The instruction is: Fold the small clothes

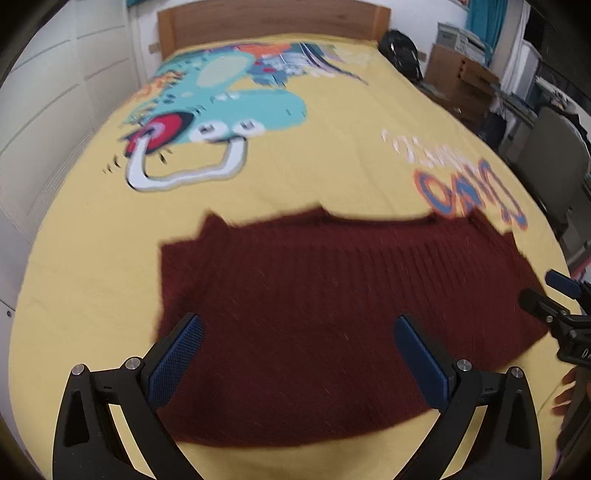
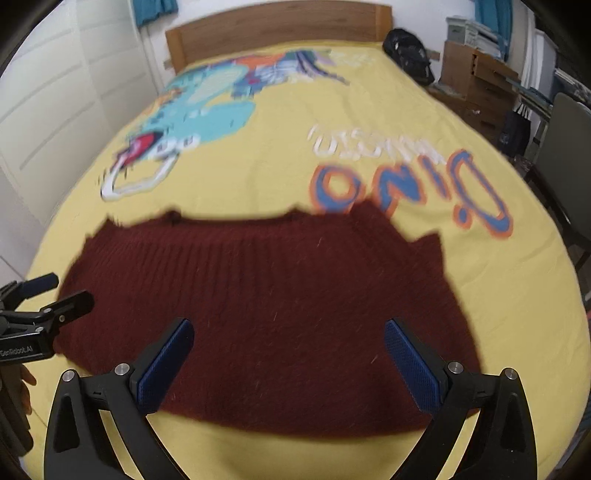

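A dark red knitted sweater (image 1: 332, 314) lies spread flat on the yellow bedspread (image 1: 332, 166), on the half far from the wooden headboard (image 1: 273, 22) and just short of the blue and orange lettering (image 2: 406, 188). The left gripper (image 1: 297, 354) hangs over the sweater's near edge with its blue-padded fingers spread wide, holding nothing; the right gripper (image 2: 288, 360) does likewise, also wide apart and empty
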Demonstrator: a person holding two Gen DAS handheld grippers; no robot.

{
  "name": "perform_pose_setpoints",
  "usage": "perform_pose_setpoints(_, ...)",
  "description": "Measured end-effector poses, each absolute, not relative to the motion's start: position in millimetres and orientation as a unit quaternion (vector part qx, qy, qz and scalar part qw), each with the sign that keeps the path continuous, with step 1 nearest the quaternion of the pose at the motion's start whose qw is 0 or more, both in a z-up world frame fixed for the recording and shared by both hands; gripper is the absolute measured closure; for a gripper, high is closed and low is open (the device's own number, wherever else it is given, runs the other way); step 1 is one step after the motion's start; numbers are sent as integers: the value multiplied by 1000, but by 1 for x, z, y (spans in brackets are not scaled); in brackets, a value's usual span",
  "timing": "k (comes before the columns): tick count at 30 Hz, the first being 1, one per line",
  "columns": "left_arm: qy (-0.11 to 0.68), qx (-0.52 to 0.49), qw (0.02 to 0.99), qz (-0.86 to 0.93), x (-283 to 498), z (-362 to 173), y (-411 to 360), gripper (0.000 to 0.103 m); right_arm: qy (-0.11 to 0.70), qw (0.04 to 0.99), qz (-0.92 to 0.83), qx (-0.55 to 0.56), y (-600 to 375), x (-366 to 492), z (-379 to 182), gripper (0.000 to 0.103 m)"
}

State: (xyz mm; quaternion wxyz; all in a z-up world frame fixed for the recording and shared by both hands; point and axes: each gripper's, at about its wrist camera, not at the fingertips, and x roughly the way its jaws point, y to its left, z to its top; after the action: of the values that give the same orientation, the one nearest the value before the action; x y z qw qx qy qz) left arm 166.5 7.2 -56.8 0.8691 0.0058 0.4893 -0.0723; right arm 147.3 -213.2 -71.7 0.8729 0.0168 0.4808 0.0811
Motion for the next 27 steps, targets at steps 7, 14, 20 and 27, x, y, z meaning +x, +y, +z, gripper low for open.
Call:
perform_pose_setpoints(7,526,4,847,-73,161,-102,-7,1,513,856,61,-26,-196,141,-122,1)
perform_pose_setpoints(14,540,23,840,-50,155,-129,8,1,526,850,33,-17,-227,145,-132,1)
perform_pose_setpoints(20,543,8,838,-50,149,-137,31,1,530,846,51,38,-250,141,-143,0)
perform_pose_setpoints(27,540,15,840,-43,147,-138,26,1,518,853,57,30,-249,135,-144,0)
